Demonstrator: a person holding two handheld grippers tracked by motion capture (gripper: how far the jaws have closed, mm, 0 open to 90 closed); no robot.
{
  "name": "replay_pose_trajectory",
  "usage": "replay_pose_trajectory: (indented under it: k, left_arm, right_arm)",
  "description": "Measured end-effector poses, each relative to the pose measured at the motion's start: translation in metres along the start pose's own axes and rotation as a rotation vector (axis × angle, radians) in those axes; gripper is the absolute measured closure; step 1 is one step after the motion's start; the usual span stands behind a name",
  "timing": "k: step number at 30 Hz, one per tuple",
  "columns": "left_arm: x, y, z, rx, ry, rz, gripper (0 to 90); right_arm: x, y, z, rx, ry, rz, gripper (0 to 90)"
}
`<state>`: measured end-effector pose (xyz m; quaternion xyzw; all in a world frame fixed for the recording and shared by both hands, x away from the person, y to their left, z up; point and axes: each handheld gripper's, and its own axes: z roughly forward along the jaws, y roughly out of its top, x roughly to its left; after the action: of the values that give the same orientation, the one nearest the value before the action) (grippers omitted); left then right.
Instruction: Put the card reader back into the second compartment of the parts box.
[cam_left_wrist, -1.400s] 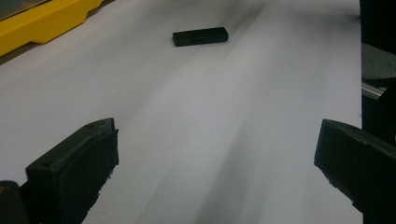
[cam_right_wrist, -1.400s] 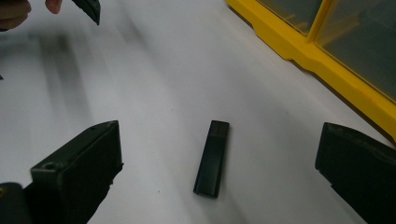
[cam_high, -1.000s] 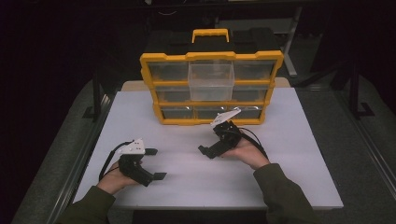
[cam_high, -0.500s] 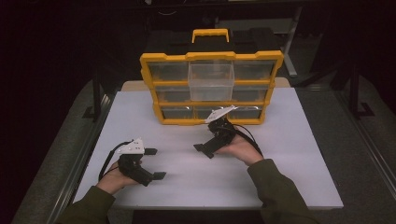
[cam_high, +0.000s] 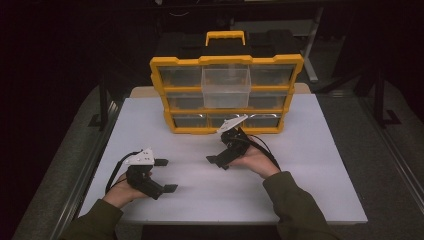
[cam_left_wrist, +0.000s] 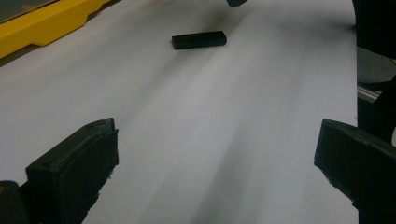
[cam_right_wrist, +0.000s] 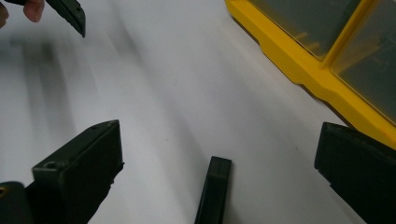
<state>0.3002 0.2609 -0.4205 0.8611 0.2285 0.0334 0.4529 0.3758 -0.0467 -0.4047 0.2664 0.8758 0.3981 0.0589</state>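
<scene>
Your right gripper (cam_right_wrist: 219, 154) has its fingers spread wide, and the small black bar (cam_right_wrist: 214, 191) lies flat on the bench (cam_right_wrist: 177, 93) between them, touching neither. The yellow drawer organizer (cam_right_wrist: 327, 60) stands just beyond. Your left gripper (cam_left_wrist: 215, 158) has its fingers apart too, nothing between them, the bar well ahead.

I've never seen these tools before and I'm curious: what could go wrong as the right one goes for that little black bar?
The small black bar lies flat on the white table, so the open right gripper might push it along rather than pinch it. The yellow organizer stands close by; a jaw could bump it. The open left gripper is too far away to help.
</scene>
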Motion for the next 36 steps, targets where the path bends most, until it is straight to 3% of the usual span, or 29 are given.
replay_pose_trajectory:
  k: [17,25,27,36]
  left_arm:
    - [-0.003,0.001,0.001,0.004,-0.004,0.006,0.0]
    - [-0.002,0.001,0.001,0.005,0.0,0.005,0.0]
    - [-0.003,0.001,0.0,0.003,0.001,0.005,0.0]
    - [-0.002,0.001,0.0,0.0,-0.002,0.007,0.0]
  right_arm:
    - [-0.003,-0.006,-0.001,0.047,0.0,0.032,15.1]
    - [-0.001,-0.009,0.002,0.075,0.011,0.023,24.9]
    - [0.0,-0.009,0.002,0.082,-0.005,0.005,26.8]
    - [0.0,-0.012,0.005,0.108,-0.005,0.014,35.1]
